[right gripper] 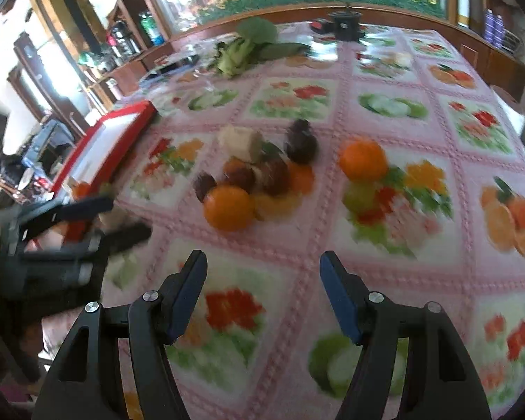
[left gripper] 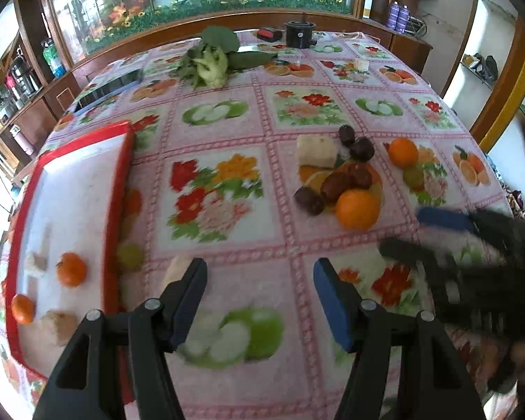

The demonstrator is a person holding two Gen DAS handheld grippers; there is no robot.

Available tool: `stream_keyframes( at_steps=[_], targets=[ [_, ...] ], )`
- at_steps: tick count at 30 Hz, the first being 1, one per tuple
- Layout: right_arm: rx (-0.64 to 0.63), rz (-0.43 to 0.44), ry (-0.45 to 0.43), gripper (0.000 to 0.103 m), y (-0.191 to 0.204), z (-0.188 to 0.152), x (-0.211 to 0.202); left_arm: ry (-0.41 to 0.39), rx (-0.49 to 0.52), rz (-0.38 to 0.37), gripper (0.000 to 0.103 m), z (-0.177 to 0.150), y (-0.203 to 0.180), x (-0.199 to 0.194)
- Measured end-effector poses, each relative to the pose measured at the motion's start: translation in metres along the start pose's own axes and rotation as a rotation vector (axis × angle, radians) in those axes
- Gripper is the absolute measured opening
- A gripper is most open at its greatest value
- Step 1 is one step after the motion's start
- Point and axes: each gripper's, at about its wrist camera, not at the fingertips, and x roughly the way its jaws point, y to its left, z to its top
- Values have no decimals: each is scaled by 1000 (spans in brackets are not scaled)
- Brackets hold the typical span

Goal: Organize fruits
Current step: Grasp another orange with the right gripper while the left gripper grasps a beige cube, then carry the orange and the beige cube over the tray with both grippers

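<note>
The tablecloth [left gripper: 227,133] looks like printed plastic sheet, smooth with a slight sheen. The tray [left gripper: 120,189] at left of the frame has a glossy red plastic rim and a matt white floor. The oranges [left gripper: 357,208] show a bright, finely dimpled skin. The left gripper [left gripper: 260,297] has matt black plastic fingers, blue pads and small metal pins.

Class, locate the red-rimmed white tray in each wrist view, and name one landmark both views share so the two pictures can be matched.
Left wrist view: the red-rimmed white tray fills the left edge, two small oranges inside.
Right wrist view: the tray sits upper left, smaller, its contents not visible.
Shared landmark: the leafy green vegetable at the table's far side.
</note>
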Motion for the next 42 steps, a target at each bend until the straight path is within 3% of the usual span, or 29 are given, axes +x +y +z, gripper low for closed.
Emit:
stream_keyframes(
  at_steps=[4, 6, 7, 10, 15, 22, 25, 29, 32, 42],
  targets=[
    [-30, 41, 10, 66, 12, 13, 18, 14, -57, -5, 66, -18, 25, -10],
    [-49, 42, 21, 60, 16, 15, 26, 13, -96, -6, 66, -26, 37, -12],
    [-74, 36, 32, 50, 19, 16, 31, 10, -114, -9, 66, -29, 42, -13],
    [-135, -9, 16, 35, 22, 17, 32, 0, -186, -32, 66, -37, 59, -13],
    [-108, 15, 10, 35, 11, 13, 28, 14, -275, -92, 66, -41, 72, -2],
    [-90, 30, 6, 35, 7, 12, 26, 11, -223, -93, 66, -18, 58, 13],
    [-88, 33, 9, 35, 7, 13, 26, 48, -210, -96, 65, -9, 57, 27],
    [-89, 32, 7, 35, 7, 14, 27, 51, -214, -109, 59, -8, 57, 33],
    [-89, 28, 5, 35, 7, 14, 26, 36, -190, -112, 34, -7, 54, 34],
    [-70, -6, -1, 35, 7, 7, 18, 24, -182, -140, 34, -8, 43, 32]
  ],
)
